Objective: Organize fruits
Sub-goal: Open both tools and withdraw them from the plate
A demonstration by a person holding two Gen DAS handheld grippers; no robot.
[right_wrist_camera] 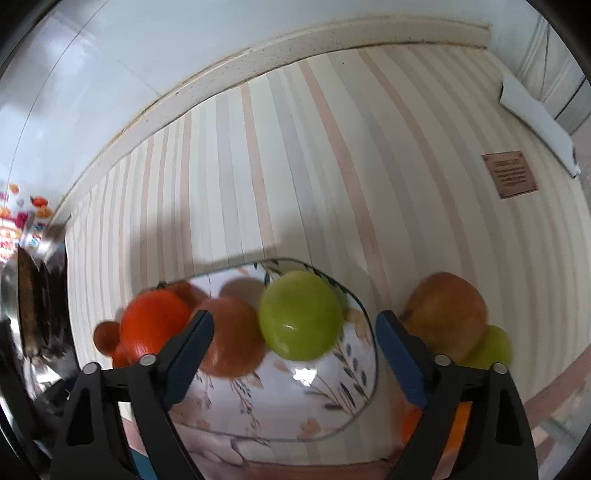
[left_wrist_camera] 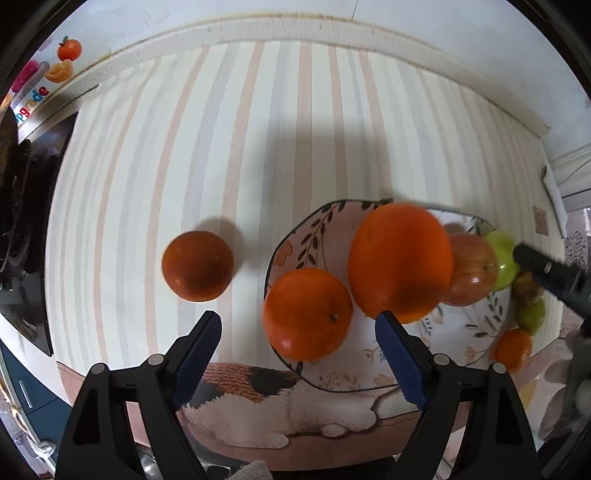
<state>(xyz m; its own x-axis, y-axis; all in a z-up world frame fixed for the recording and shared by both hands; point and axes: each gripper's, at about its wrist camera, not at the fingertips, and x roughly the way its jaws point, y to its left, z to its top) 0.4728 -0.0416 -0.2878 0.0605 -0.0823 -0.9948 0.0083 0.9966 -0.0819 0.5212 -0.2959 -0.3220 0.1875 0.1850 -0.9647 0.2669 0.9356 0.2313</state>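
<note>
A floral plate [left_wrist_camera: 325, 229] lies on the striped cloth and holds two oranges [left_wrist_camera: 308, 314] [left_wrist_camera: 400, 262], a red apple [left_wrist_camera: 472, 273] and a green apple [left_wrist_camera: 504, 258]. Another orange [left_wrist_camera: 197, 266] sits on the cloth left of the plate. My left gripper [left_wrist_camera: 299, 325] is open and empty, its jaws either side of the near orange. In the right wrist view the plate [right_wrist_camera: 332, 406] holds the green apple [right_wrist_camera: 301, 315], the red apple [right_wrist_camera: 236, 336] and an orange [right_wrist_camera: 153, 321]. My right gripper [right_wrist_camera: 295, 325] is open and empty just above the green apple.
Right of the plate lie a brownish apple [right_wrist_camera: 445, 315], another green apple [right_wrist_camera: 491, 349] and an orange [left_wrist_camera: 513, 349]. A dark stove [left_wrist_camera: 29, 221] stands at the left. A cat-print mat [left_wrist_camera: 277, 413] lies at the near edge. A white wall [left_wrist_camera: 295, 22] runs behind.
</note>
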